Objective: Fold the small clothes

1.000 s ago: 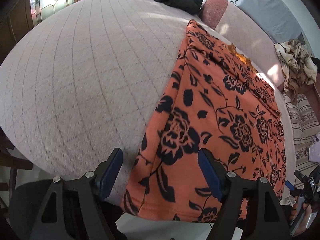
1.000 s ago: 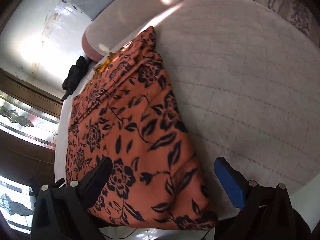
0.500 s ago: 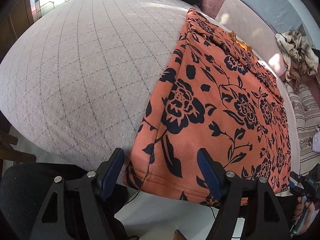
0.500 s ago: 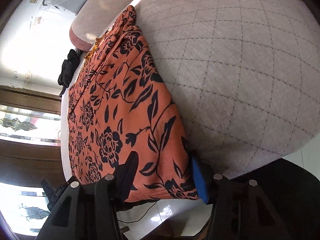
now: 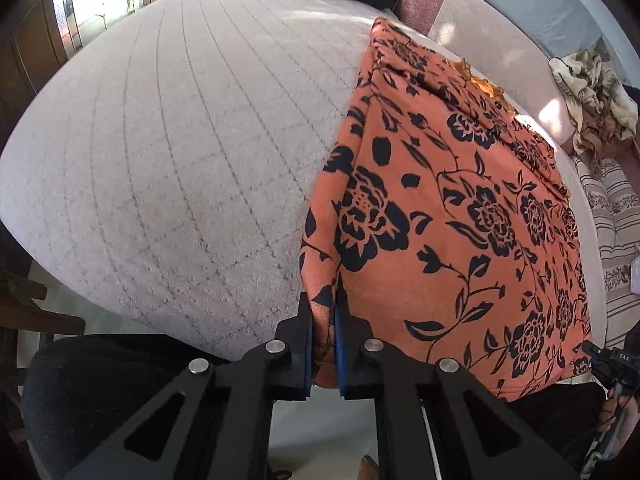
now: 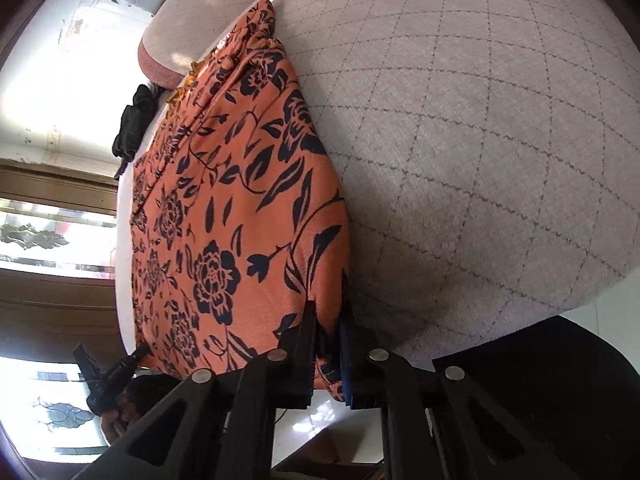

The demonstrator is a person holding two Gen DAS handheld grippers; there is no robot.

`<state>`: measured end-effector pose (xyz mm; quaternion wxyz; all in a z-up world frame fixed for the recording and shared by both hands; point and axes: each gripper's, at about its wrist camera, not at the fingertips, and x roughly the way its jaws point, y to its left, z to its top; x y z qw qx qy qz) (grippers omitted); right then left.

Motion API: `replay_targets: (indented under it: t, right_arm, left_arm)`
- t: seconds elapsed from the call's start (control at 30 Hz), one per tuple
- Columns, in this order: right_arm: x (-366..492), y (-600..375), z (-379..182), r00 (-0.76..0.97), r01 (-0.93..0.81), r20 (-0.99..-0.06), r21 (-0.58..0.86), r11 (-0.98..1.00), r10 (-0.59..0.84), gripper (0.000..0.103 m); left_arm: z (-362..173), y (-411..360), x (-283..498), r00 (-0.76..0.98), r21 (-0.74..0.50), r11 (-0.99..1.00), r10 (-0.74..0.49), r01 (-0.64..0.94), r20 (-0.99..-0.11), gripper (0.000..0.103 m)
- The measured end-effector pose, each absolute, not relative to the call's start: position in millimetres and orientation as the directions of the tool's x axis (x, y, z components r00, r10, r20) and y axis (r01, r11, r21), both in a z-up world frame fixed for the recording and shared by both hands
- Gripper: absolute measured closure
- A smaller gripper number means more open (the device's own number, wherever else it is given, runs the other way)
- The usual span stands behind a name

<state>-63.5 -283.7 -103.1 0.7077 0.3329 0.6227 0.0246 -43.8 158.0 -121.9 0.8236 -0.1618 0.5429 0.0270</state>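
- Garment [image 5: 460, 216], orange with black flowers, is lying flat along the quilted bed [image 5: 180, 140], filling the right half of the left wrist view and the left-centre of the right wrist view, its near hem hanging over the bed's edge.
- Left gripper [image 5: 323, 344] is pinching one near hem corner at bottom centre of its view; its jaws have just been closing, and cloth is bunching between the pads.
- Right gripper [image 6: 329, 354] is pinching the other near corner likewise; its jaws have just been closing too, and the fabric is clamped.
- Step in hand, as I judge it: securing both corners for a fold.
- Next move is calling for lifting both corners together and carrying them toward the far end near the pink cushion [image 5: 424, 4], keeping the hem taut and level.
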Motion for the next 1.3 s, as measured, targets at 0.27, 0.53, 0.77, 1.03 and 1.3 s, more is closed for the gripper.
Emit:
replay_targets:
  t: [0.27, 0.53, 0.77, 1.03, 1.3]
  right_arm:
    - [-64.7, -286.5, -112.9, 0.222, 0.405, -0.830, 0.556, 0.726, 0.512, 0.036]
    - [-58.6, -272.3, -102.1, 0.222, 0.358, -0.827, 0.562, 0.745, 0.517, 0.093]
    - [-52.5, -279.0, -110.8, 0.237, 0.408, -0.801, 0.596, 0.692, 0.550, 0.093]
    - [-47.4, -282.7, -97.5, 0.302, 0.396, -0.765, 0.644, 0.654, 0.569, 0.093]
    - [-35.0, -278.5, -124.7, 0.266, 0.436, -0.768, 0.634, 0.639, 0.582, 0.093]
  left_arm:
    - [-139.4, 151.2, -41.5, 0.368, -0.210, 0.947, -0.110, -0.244, -0.923, 0.064]
    - [-107.7, 153.4, -41.4, 0.431, -0.274, 0.937, -0.161, -0.215, -0.888, 0.096]
    - [-139.4, 163.9, -30.6, 0.324, -0.259, 0.925, -0.163, -0.277, -0.932, 0.096]
    - [-100.7, 163.7, -36.9, 0.437, -0.300, 0.919, -0.166, -0.256, -0.884, 0.096]
    - [-130.3, 166.0, -17.9, 0.368, -0.251, 0.925, -0.136, -0.285, -0.920, 0.096]
